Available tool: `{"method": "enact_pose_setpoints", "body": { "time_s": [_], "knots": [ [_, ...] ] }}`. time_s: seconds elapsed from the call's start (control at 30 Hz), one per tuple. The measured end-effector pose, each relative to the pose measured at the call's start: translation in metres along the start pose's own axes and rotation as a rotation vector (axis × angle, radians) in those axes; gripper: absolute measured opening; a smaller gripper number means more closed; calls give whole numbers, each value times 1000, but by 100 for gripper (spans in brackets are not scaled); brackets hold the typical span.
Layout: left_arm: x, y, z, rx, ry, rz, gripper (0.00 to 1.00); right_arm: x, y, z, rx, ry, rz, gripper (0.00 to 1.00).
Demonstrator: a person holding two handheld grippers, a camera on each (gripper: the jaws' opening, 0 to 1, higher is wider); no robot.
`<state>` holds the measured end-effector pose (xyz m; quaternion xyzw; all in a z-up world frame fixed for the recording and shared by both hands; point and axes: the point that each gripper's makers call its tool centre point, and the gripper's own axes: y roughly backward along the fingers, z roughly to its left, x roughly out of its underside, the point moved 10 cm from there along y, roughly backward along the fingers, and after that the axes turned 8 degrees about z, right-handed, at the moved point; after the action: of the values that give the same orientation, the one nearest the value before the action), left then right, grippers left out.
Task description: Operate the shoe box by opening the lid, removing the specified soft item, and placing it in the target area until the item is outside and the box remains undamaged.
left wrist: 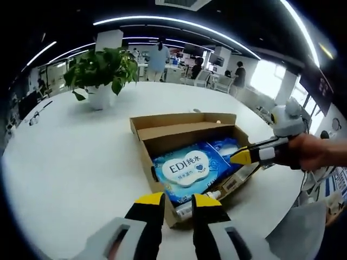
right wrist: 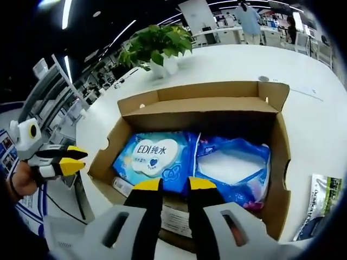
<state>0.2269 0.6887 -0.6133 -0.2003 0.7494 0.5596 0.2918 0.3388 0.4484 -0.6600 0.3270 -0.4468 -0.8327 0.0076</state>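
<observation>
**Both claws at the open shoe box**

In the left gripper view the left claw [left wrist: 177,199] rises from the bottom centre, its yellow-tipped jaws a narrow gap apart with nothing between them, tips just over the near edge of the shoe box [left wrist: 162,131]. The right claw [left wrist: 242,157] comes in from the right of the frame, held by a hand [left wrist: 315,152], jaws nearly together, its tip at the right wall of the box.

In the right gripper view the right claw [right wrist: 174,184] stands at the bottom centre, jaws narrowly parted and empty, tips above the near side of the shoe box [right wrist: 217,90]. The left claw [right wrist: 69,158] shows at the left edge of the frame, apart from the box.

The box sits with its lid folded back, on a white tabletop [left wrist: 81,157]. Inside lie a blue wipes pack [right wrist: 154,154] on the left and a second blue soft pack [right wrist: 233,165] touching it on the right. A small packet [right wrist: 325,197] lies on the tabletop at the right edge. A potted plant [left wrist: 102,70] stands beyond the box at the upper left
</observation>
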Motion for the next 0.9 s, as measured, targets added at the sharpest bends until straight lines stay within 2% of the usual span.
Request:
{"method": "enact_pose_setpoints", "body": {
  "time_s": [0.47, 0.9],
  "knots": [
    [8, 11, 5, 12, 14, -11, 21, -3, -11, -4, 58, 12, 42, 20],
    [12, 15, 15, 9, 34, -5, 21, -6, -25, -4, 33, -15, 64, 23]
  ]
}}
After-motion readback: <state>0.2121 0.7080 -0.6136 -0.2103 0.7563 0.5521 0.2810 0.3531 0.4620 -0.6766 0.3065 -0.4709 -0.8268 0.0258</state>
